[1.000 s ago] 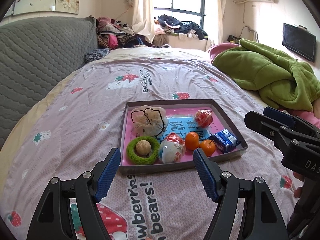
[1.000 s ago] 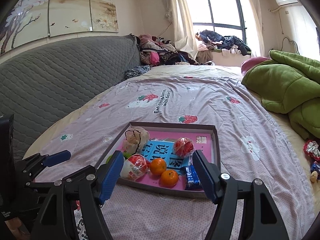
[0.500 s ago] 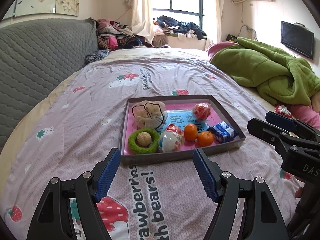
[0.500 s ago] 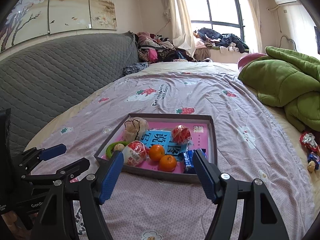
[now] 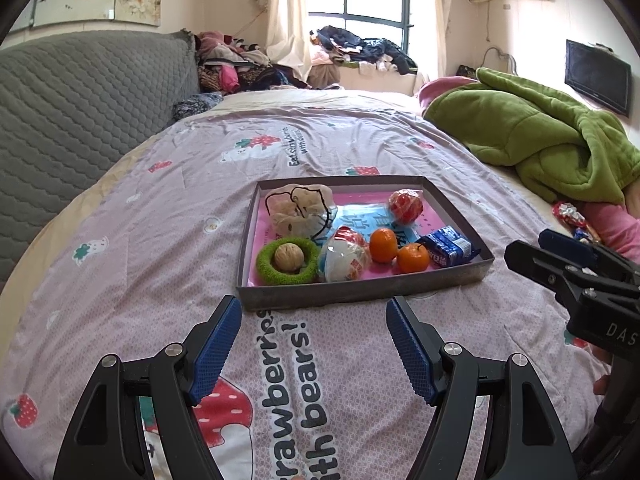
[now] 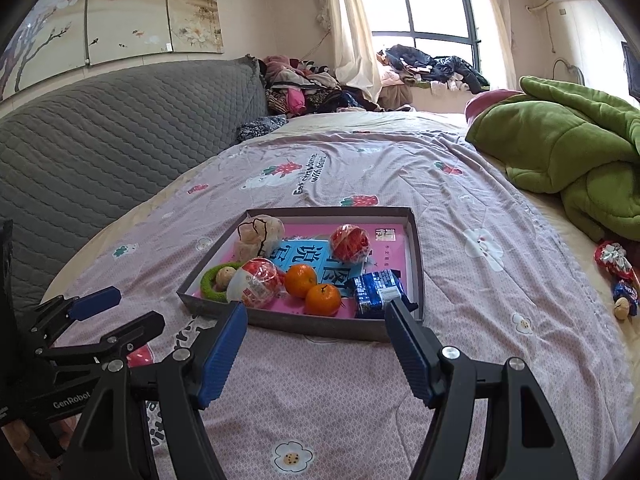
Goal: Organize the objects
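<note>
A bed spread with a pink strawberry-print quilt [image 5: 168, 216] fills the scene, and a shallow grey cardboard tray with a pink floor [image 5: 360, 290] is set on it. Inside the tray are kept a green fuzzy ring [image 5: 288, 261] around a walnut [image 5: 289, 257], two small oranges [image 5: 383, 245], a blue foil packet [image 5: 449, 246] and a beige drawstring pouch [image 5: 298, 210]. The left gripper [image 5: 314, 334] is held spread wide and empty just short of the tray's near wall. The right gripper [image 6: 316, 344] is likewise parted and empty before the tray.

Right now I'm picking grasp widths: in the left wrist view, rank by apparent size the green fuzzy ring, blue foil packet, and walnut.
Largest to smallest:
1. Green fuzzy ring
2. Blue foil packet
3. Walnut, sitting inside the ring
</note>
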